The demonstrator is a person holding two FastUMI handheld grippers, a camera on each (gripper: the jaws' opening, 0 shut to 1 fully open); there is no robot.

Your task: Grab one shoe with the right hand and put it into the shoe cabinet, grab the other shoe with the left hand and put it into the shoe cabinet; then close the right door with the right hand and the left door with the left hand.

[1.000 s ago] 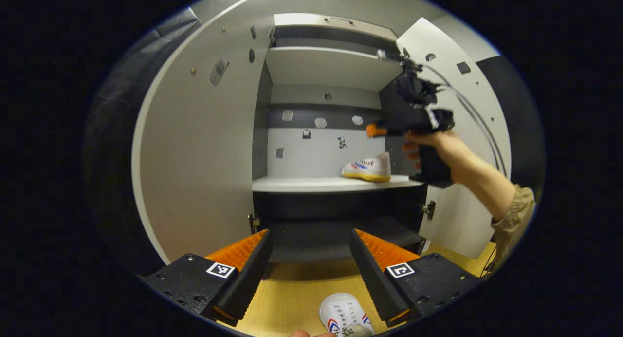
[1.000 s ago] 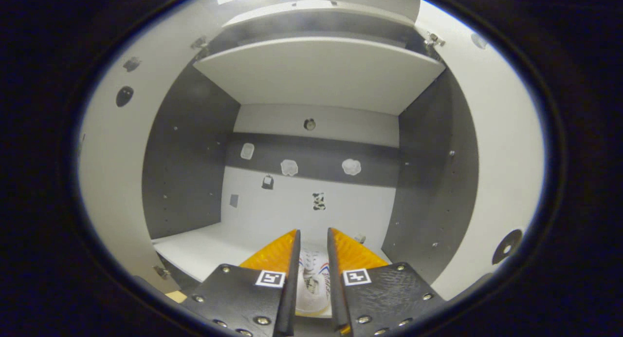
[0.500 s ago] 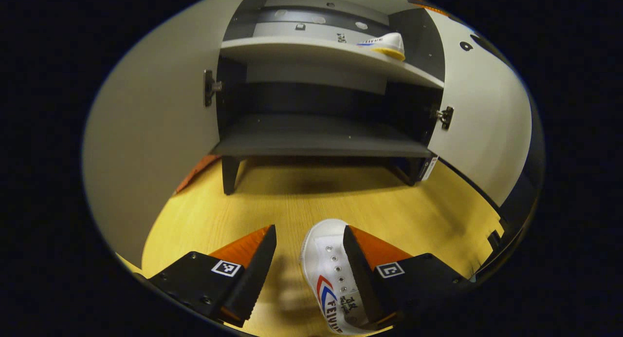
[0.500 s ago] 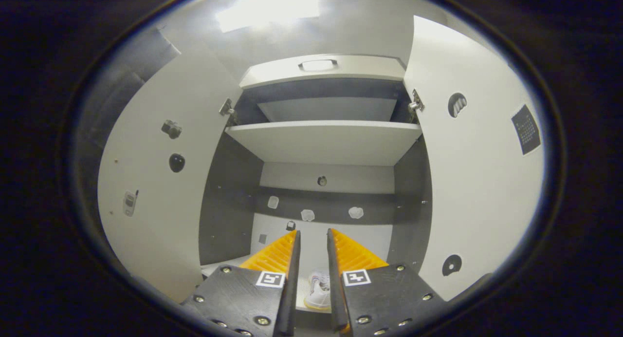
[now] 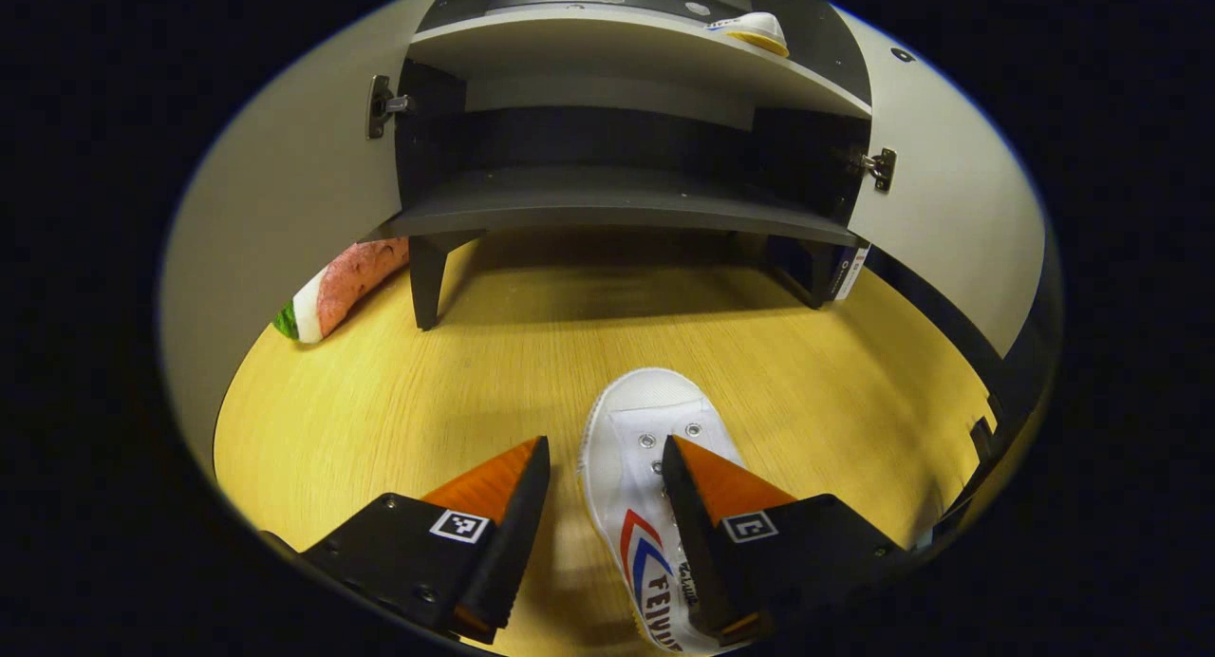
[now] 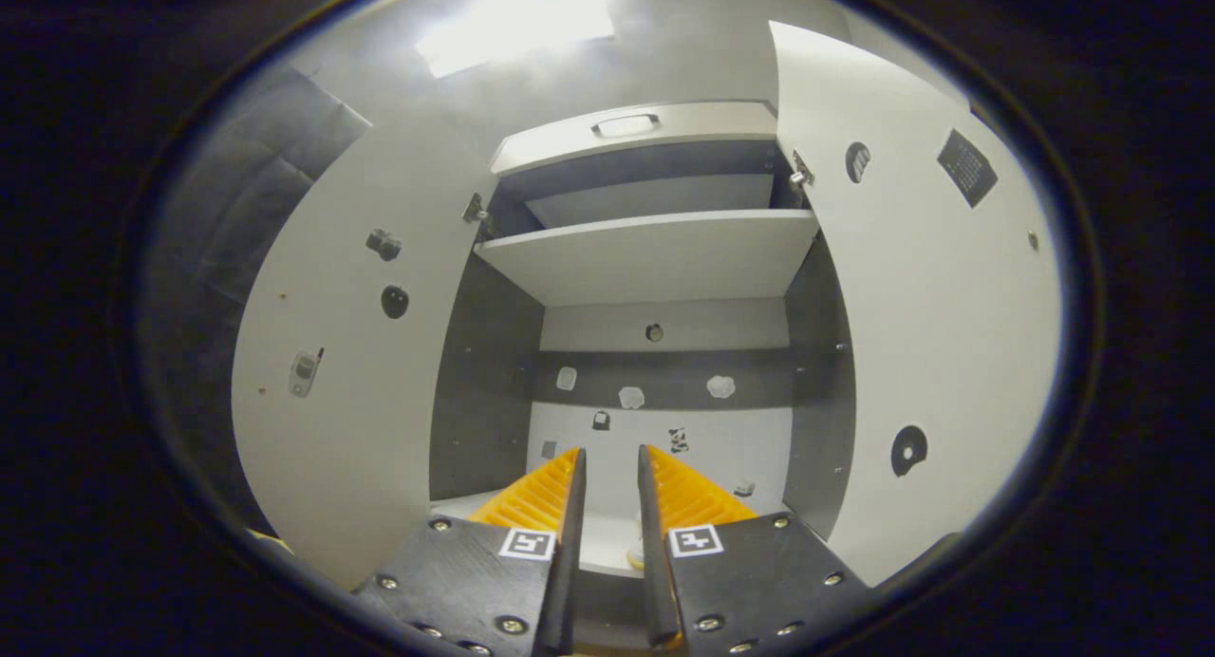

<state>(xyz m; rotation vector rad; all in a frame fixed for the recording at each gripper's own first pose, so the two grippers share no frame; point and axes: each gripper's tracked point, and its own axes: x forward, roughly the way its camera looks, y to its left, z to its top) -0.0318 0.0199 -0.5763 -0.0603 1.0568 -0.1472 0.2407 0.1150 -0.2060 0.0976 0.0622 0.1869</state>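
Note:
A white shoe [image 5: 634, 467] with red and blue stripes lies on the wooden floor, toe toward the cabinet. My left gripper [image 5: 606, 446] is open just above it, its right finger [image 5: 707, 496] over the laces and its left finger over bare floor. The other white shoe [image 5: 755, 28] rests on the right end of the cabinet's middle shelf [image 5: 607, 45]. In the right gripper view a sliver of that shoe [image 6: 633, 554] shows past my right gripper [image 6: 610, 459], which stands back from the open cabinet, fingers drawn nearly together with nothing between them.
Both cabinet doors stand wide open: left door [image 5: 285, 211], right door [image 5: 949, 211]. The dark bottom shelf [image 5: 607, 211] sits on short legs. A watermelon-slice shaped object [image 5: 342, 282] lies on the floor [image 5: 532, 353] by the left door.
My left gripper tipped down from facing the cabinet and lowered over the floor shoe. My right gripper pulled back out of the cabinet, with the other shoe left on the middle shelf.

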